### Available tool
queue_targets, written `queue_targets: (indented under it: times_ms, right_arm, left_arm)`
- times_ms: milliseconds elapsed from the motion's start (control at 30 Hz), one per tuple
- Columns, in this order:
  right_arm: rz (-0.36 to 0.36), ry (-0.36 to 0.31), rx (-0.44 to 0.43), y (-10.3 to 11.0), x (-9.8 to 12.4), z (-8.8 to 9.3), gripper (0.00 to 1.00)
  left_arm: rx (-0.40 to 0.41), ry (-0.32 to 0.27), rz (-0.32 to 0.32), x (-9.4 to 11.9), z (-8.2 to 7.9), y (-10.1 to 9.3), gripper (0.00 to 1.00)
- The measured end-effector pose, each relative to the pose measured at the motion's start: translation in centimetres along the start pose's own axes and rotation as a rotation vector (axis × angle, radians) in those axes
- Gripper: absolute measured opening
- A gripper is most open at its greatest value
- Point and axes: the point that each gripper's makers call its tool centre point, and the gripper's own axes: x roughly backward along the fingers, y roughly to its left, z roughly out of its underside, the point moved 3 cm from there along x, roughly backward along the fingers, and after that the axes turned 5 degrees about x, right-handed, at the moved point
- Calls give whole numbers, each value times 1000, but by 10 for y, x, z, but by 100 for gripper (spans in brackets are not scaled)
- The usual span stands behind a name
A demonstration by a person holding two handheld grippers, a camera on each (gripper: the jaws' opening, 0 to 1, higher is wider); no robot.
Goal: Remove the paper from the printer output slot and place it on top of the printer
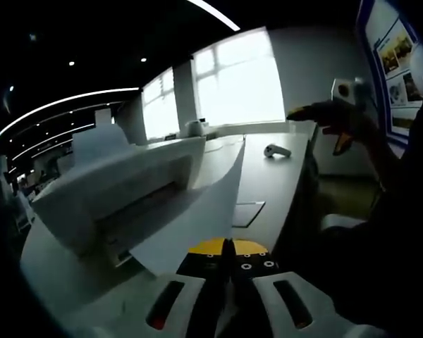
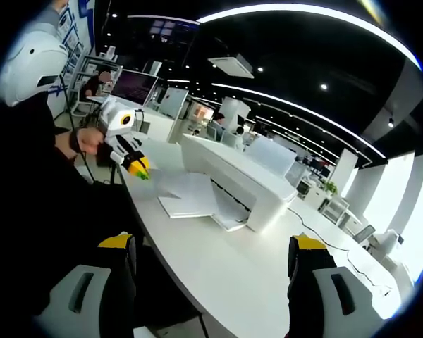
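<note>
My left gripper (image 1: 229, 248) is shut on the near edge of a white sheet of paper (image 1: 197, 211). The sheet rises in a curve from the jaws toward the front of the white printer (image 1: 120, 183) on the left. In the right gripper view the printer (image 2: 233, 176) stands on the white table, and the paper (image 2: 190, 193) lies spread in front of its output slot. There the left gripper (image 2: 139, 167), held by a hand, pinches the paper's edge. My right gripper (image 2: 213, 246) is open and holds nothing; it hangs in the air, off the table's side (image 1: 324, 130).
The long white table (image 2: 268, 282) runs on past the printer, with a cable (image 2: 324, 232) lying on it. A small white device (image 1: 277, 150) and a dark flat rectangle (image 1: 247, 213) sit on the tabletop. A person's dark sleeve (image 1: 381, 232) fills the right side.
</note>
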Motion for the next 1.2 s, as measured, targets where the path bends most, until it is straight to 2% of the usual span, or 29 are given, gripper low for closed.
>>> queue_targets:
  times_ms: [1067, 1200]
  right_arm:
    - [4, 3, -1, -1, 0, 0, 84]
    - [3, 2, 0, -1, 0, 0, 84]
  left_arm:
    - [7, -44, 17, 6, -17, -6, 6]
    - [37, -70, 47, 9, -23, -8, 6]
